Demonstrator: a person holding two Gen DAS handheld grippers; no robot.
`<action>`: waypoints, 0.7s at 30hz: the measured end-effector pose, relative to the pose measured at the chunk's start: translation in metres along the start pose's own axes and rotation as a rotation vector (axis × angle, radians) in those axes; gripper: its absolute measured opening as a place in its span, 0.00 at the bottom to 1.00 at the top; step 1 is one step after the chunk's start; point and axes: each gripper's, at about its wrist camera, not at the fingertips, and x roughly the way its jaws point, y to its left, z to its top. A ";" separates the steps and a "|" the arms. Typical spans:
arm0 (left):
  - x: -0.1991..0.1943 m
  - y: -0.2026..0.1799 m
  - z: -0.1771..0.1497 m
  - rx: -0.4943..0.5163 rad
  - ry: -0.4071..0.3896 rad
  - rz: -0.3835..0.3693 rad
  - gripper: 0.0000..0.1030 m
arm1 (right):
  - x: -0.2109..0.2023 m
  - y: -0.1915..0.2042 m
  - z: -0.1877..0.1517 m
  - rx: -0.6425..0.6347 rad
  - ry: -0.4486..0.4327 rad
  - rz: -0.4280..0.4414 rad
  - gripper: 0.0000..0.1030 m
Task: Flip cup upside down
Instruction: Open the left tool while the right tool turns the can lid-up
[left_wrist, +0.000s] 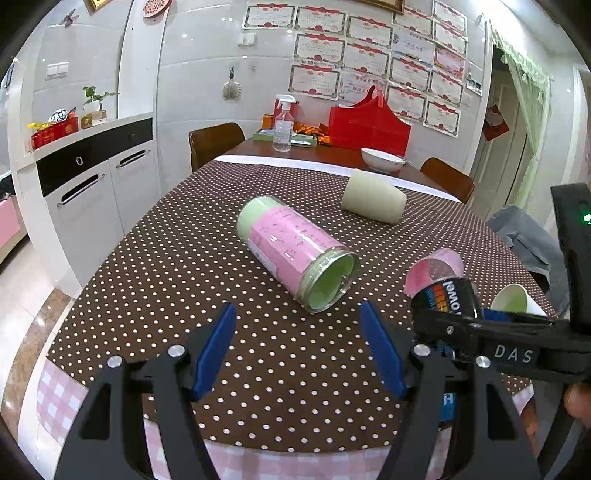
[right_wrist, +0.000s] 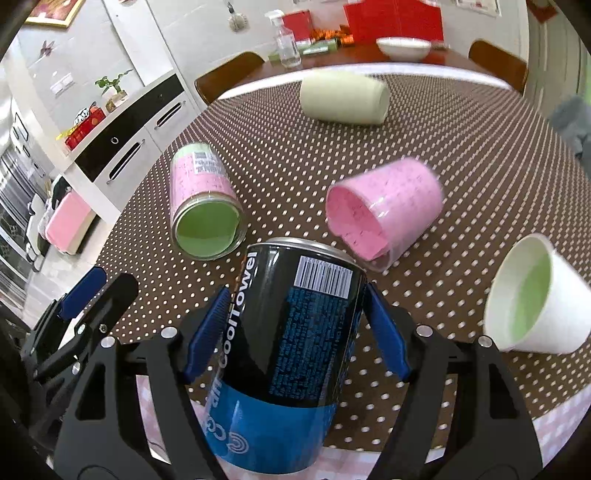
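My right gripper (right_wrist: 295, 321) is shut on a black and blue "CoolTowel" can (right_wrist: 291, 347), tilted above the near table edge; the can also shows in the left wrist view (left_wrist: 447, 295). My left gripper (left_wrist: 299, 347) is open and empty, low over the dotted cloth. A pink-and-green glass cup (left_wrist: 295, 247) lies on its side just beyond it, mouth toward me; it also shows in the right wrist view (right_wrist: 203, 206). A pink cup (right_wrist: 384, 206), a cream cup (right_wrist: 343, 98) and a white paper cup (right_wrist: 532, 295) lie on their sides.
The brown dotted tablecloth (left_wrist: 177, 266) covers the table. At the far end stand a spray bottle (left_wrist: 283, 125), a white bowl (left_wrist: 382, 159) and a red bag (left_wrist: 367, 127). Chairs (left_wrist: 214, 142) and a white cabinet (left_wrist: 92, 192) flank the table.
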 end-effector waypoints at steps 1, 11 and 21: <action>0.000 -0.001 0.000 -0.001 0.004 -0.006 0.67 | -0.002 0.000 0.000 -0.010 -0.016 -0.006 0.70; 0.000 -0.006 0.000 -0.002 0.000 -0.020 0.67 | -0.021 0.010 0.001 -0.143 -0.185 -0.102 0.68; 0.000 -0.010 -0.003 -0.002 0.003 -0.024 0.67 | -0.030 0.013 -0.015 -0.205 -0.294 -0.128 0.68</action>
